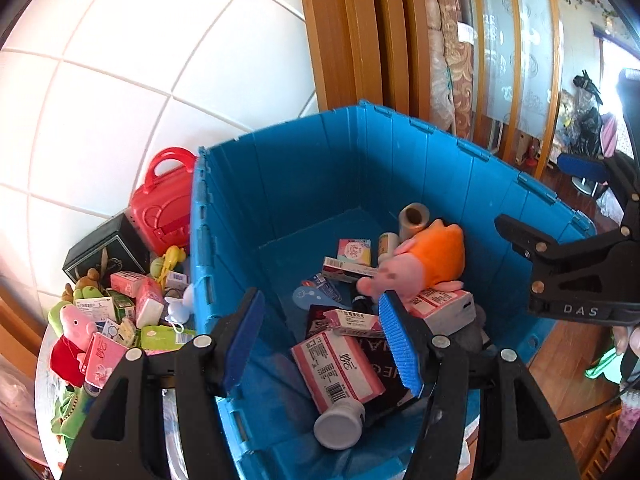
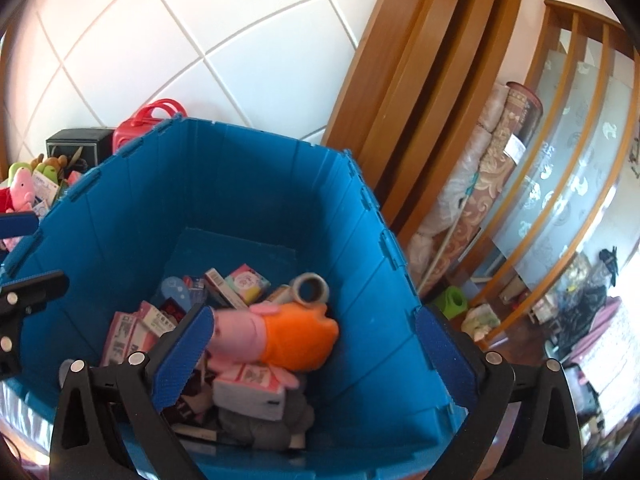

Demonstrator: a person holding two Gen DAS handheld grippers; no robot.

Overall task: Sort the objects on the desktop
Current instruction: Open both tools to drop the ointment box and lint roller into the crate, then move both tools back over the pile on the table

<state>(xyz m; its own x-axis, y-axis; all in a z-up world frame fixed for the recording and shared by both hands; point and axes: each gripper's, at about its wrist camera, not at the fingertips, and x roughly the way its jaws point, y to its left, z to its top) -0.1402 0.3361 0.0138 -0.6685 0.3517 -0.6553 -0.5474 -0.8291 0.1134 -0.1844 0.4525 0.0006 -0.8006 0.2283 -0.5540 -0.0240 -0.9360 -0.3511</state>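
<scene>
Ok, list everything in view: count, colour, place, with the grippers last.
crate: one, blue, centre of both views.
pig plush: one, pink with orange dress, lying in the crate on the boxes.
pink boxes: several, pink and white, on the crate floor.
tape roll: one, grey, in the crate behind the pig plush.
white bottle: one, lying at the crate's near end.
red case: one, outside the crate by the tiled wall.
black box: one, beside the red case.
second pig plush: one, pink with red dress, in the pile outside the crate.
left gripper: black with blue pads, open above the crate.
right gripper: same colours, open above the crate.
</scene>
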